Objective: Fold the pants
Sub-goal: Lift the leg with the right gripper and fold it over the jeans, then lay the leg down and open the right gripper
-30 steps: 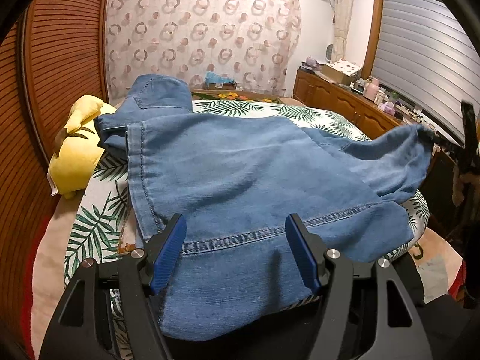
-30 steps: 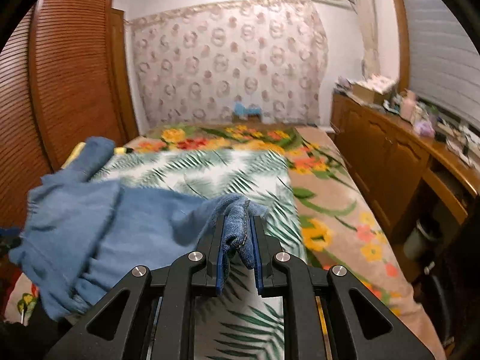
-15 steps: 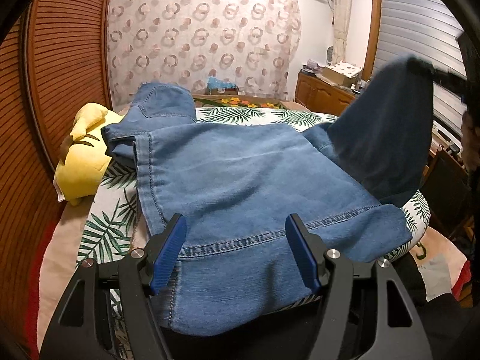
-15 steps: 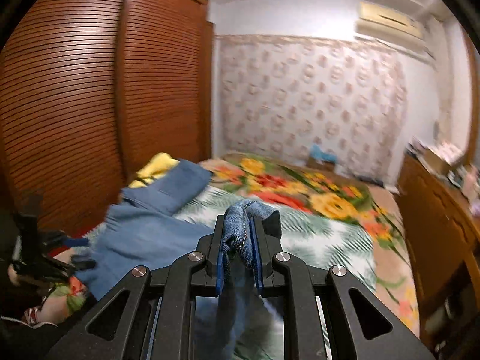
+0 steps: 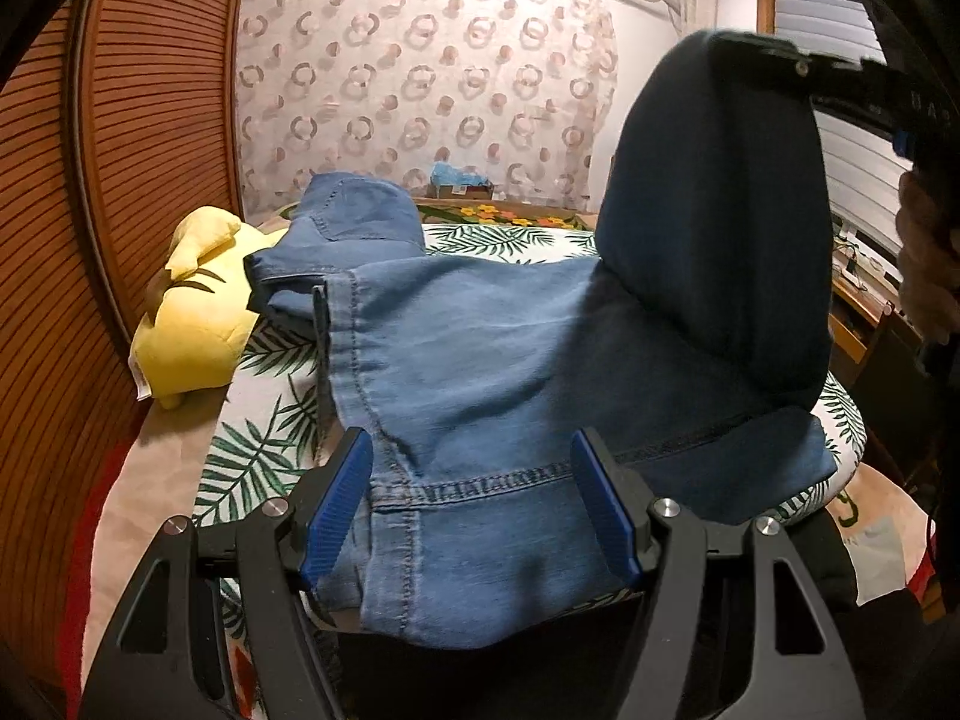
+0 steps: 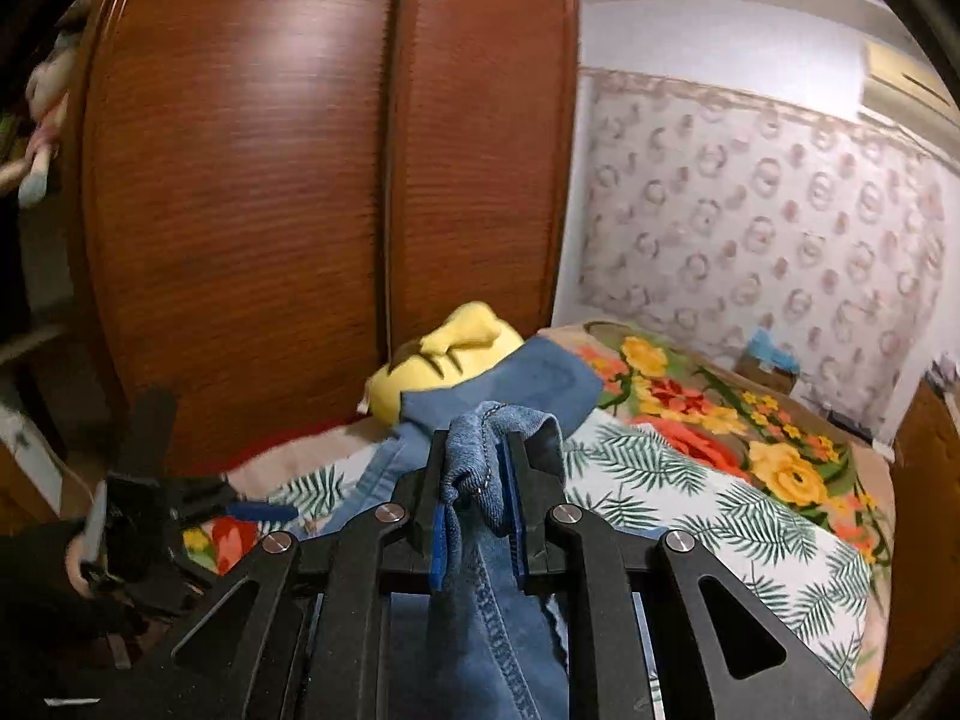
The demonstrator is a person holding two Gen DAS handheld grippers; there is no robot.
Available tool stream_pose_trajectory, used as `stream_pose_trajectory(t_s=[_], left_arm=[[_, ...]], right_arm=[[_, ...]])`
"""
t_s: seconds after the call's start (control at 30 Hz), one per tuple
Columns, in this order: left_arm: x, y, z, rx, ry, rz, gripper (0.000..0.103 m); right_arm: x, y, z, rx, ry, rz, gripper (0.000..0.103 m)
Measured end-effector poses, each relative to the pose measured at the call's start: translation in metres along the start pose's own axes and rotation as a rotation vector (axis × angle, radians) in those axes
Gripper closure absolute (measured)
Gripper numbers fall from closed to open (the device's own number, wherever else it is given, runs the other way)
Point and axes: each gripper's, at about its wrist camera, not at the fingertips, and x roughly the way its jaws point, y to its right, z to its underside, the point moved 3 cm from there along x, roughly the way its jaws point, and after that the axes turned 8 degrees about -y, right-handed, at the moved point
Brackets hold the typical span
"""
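Blue denim pants lie spread on the bed. My left gripper is open, its blue pads either side of the stitched hem near the bed's front edge, holding nothing. My right gripper is shut on a bunched end of the pants and holds it high. In the left wrist view that lifted leg stands up at the right, hanging from the right gripper. The left gripper also shows in the right wrist view, low at the left.
A yellow plush toy lies at the bed's left side by the brown slatted wardrobe. The bed has a palm-leaf sheet and a floral blanket. A wooden dresser stands at the right.
My right gripper has lifted the pant leg higher and swung it leftward over the spread pants, turning toward the wardrobe. The left gripper has stayed open over the hem.
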Motion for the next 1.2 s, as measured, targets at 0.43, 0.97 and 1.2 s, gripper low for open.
stream_pose_trajectory(t_s=[0.43,0.97,1.2], left_arm=[[0.006,0.0,0.002,-0.007,-0.008,0.016,0.034],[0.013,0.027,0.006,0.042,-0.027,0.09,0.034],[0.028,0.037,0.012,0.07,-0.064,0.115,0.049]], right_arm=[[0.008,0.023,-0.006,0.033,-0.068,0.048,0.055],[0.068,0.022,0.036,0.202,-0.266,0.06,0.053],[0.073,0.012,0.04,0.212,-0.301,0.047,0.053]])
